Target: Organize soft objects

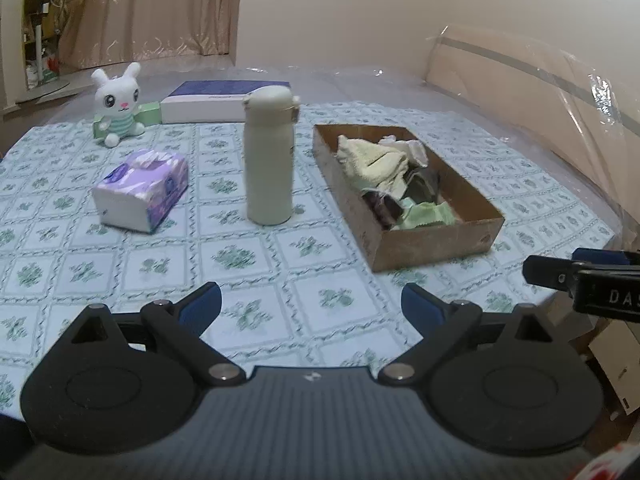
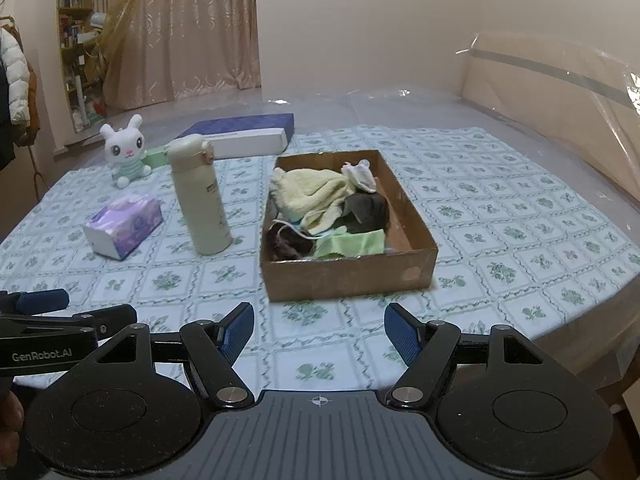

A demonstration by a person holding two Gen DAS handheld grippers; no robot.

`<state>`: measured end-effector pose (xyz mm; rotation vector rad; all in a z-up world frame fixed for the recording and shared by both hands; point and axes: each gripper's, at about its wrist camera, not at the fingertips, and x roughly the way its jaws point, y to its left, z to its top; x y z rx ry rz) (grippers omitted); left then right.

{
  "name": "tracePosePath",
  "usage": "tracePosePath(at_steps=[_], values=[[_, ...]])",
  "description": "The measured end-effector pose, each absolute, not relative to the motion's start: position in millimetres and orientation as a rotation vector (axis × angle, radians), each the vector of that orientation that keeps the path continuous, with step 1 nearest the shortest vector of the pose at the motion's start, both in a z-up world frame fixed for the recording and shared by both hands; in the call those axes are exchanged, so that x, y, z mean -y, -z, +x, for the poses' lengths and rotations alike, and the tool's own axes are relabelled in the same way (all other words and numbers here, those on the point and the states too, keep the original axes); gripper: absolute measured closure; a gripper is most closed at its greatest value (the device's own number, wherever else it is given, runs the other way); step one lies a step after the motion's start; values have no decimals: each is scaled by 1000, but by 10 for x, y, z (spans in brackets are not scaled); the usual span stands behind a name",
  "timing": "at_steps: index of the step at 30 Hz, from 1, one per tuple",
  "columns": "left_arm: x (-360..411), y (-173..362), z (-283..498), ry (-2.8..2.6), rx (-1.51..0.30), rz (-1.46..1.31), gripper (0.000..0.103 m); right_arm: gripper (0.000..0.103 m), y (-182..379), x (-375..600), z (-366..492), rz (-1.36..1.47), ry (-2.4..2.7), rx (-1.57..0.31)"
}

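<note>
Brown cardboard forms the shallow rectangular box (image 2: pixel 348 276), heaped with crumpled soft cloths (image 2: pixel 316 196): pale yellow terry, grey, maroon, light green. It sits on the floral-checked counter (image 2: pixel 500 232), long axis running away from the cameras. A smooth cream flask (image 2: pixel 200 200) stands upright just left of it, then a purple tissue pack (image 2: pixel 124 226) and plush rabbit (image 2: pixel 126 156). Left gripper (image 1: pixel 311 304) and right gripper (image 2: pixel 319 330) hover with fingers spread wide, empty.

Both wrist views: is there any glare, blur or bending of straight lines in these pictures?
Left wrist view: the tablecloth grid curves from fisheye distortion, corners are dark, and the bottle looks slightly soft. Right wrist view: the same curving; glare shows on the plastic sheet at right; the cardboard box is fairly sharp. Lighting is dim and even, with faint shadows.
</note>
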<state>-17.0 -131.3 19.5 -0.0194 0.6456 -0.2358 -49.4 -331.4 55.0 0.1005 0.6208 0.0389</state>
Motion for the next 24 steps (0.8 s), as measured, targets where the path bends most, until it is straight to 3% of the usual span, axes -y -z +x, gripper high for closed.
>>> tracePosePath(at_steps=[24], values=[[841, -99, -385, 160, -706, -53, 7, 31, -376, 2759, -518, 84, -88, -654]])
